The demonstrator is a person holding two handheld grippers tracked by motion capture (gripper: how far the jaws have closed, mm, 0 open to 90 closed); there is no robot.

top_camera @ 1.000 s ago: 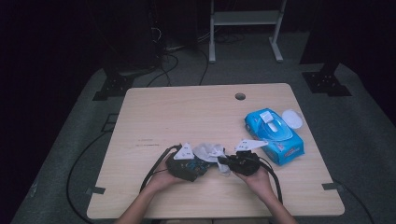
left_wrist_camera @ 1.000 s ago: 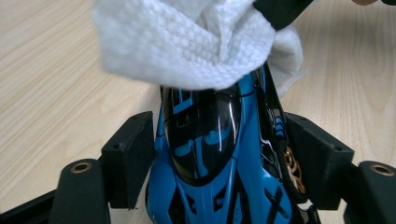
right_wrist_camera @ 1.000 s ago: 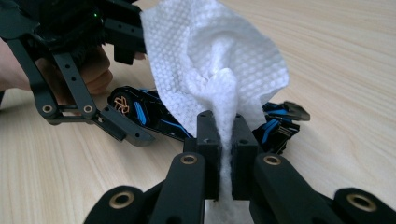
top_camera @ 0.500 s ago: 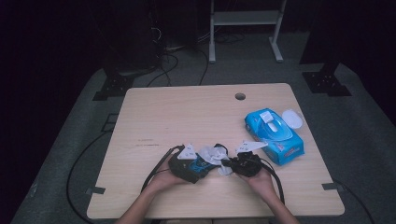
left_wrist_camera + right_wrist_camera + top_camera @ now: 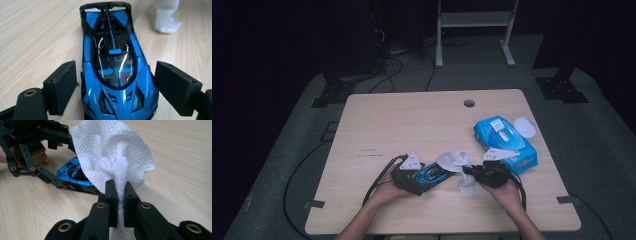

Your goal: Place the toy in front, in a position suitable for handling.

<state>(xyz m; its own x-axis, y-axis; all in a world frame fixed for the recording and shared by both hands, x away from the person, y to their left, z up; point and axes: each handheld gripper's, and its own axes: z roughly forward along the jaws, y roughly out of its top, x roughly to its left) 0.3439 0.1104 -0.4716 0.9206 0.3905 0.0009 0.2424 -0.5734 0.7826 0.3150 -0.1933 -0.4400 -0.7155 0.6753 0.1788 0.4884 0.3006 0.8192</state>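
Two grippers work at the near edge of our table [image 5: 377, 125]. Our right gripper [image 5: 119, 195] is clenched on a white wipe [image 5: 112, 152], which fans out beyond its fingers. Our left gripper [image 5: 115, 90] has just been opening; its pads stand clear on either side of the blue toy car [image 5: 113, 67], which rests between them. Farther off, beyond the right fingers, lies a blue wipe pack [image 5: 507, 142].

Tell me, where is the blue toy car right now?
In the high view the blue toy car sits near the table's front edge, between the open jaws of the left gripper, with the white wipe just to its right.
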